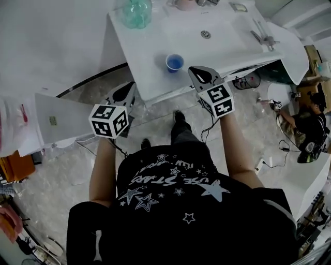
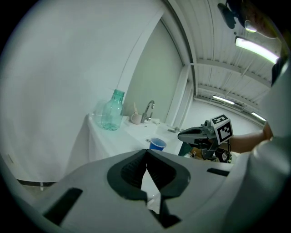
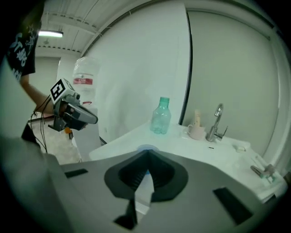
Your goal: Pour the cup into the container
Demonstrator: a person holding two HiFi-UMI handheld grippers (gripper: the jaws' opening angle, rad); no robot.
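A blue cup [image 1: 175, 62] stands upright near the front edge of the white counter [image 1: 155, 77]; in the left gripper view the cup [image 2: 157, 144] sits just past my jaws. A clear green bottle [image 1: 135, 13] stands at the counter's far left corner. My right gripper [image 1: 202, 73] hovers over the counter's front edge, just right of the cup, shut with nothing between its jaws; the cup's rim [image 3: 146, 149] peeks out beyond its tips. My left gripper [image 1: 124, 93] hangs below the counter's front edge, left of the cup, also shut and empty.
A sink basin with a drain [image 1: 206, 34] is set in the counter, with a faucet [image 1: 264, 37] at its right and a pink mug [image 1: 183, 4] at the back. A white cabinet [image 1: 57, 121] stands to the left. A person [image 1: 310, 121] crouches on the floor at the right.
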